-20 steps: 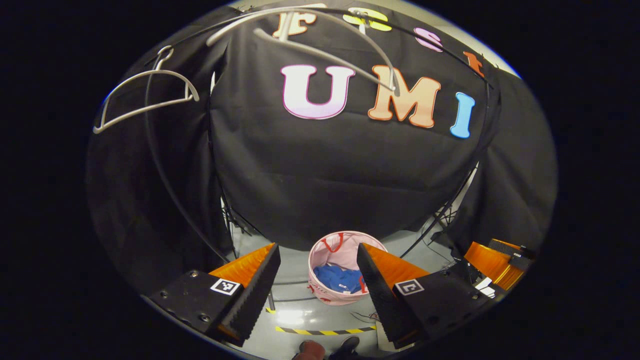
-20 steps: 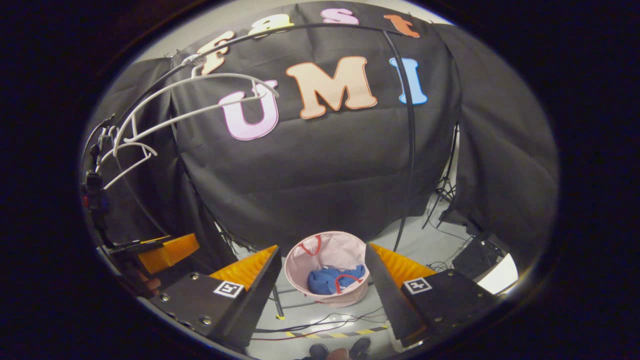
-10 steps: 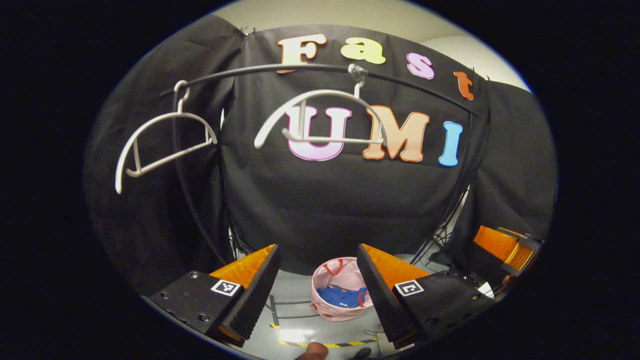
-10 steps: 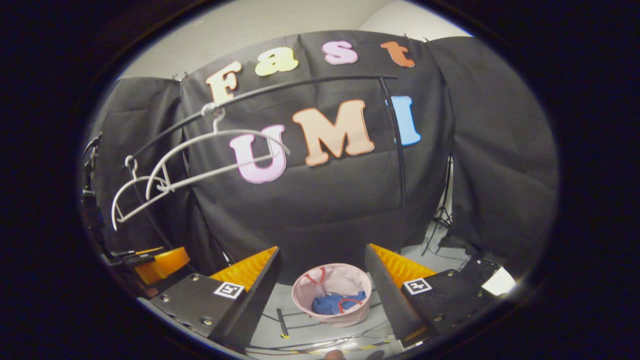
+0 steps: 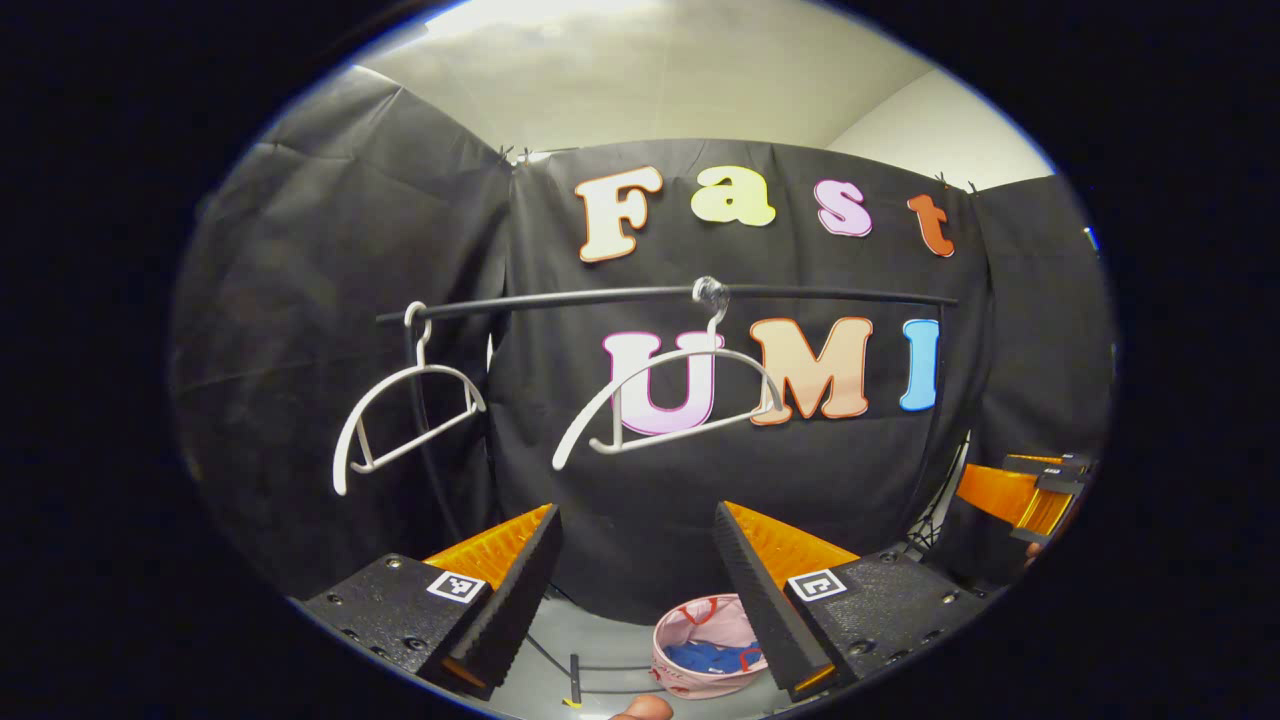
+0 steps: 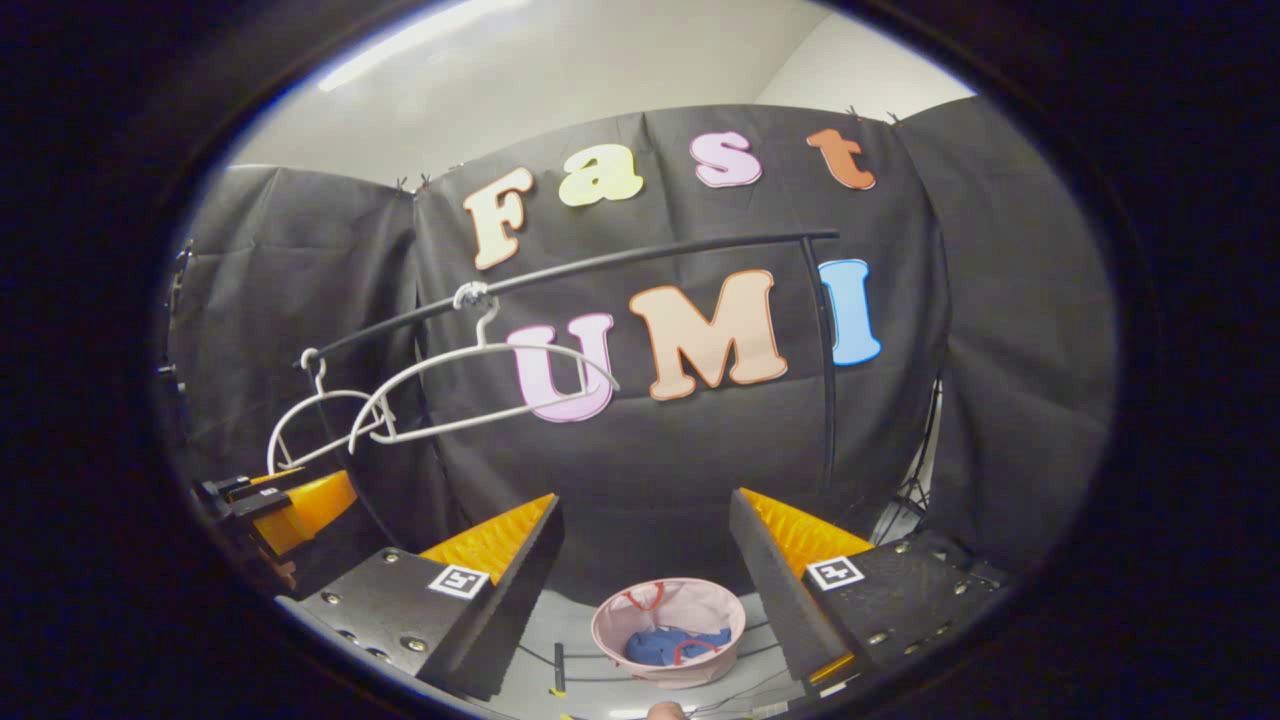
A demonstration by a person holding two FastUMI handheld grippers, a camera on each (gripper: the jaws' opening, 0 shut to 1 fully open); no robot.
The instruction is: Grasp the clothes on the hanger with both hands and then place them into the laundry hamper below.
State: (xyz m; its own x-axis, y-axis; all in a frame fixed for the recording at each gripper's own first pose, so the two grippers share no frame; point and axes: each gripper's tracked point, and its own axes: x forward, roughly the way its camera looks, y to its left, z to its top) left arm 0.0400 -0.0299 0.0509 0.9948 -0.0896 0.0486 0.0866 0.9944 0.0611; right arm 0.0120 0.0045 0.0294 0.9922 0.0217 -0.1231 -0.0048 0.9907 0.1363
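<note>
Your left gripper [image 5: 635, 570] and right gripper [image 6: 645, 565] both stand wide, holding nothing. The blue garment [image 6: 668, 643] lies crumpled in the pink hamper [image 6: 668, 612] on the floor, at 6 o'clock in both gripper views. On the rail [image 5: 600, 297], the near hanger [image 5: 668, 400] and the far hanger [image 5: 405, 415] hang bare, around 12 and 9 o'clock in the left gripper view. The cloth looks soft, light and limp; judged so, you'd pinch it at two spread points along a folded edge.
</note>
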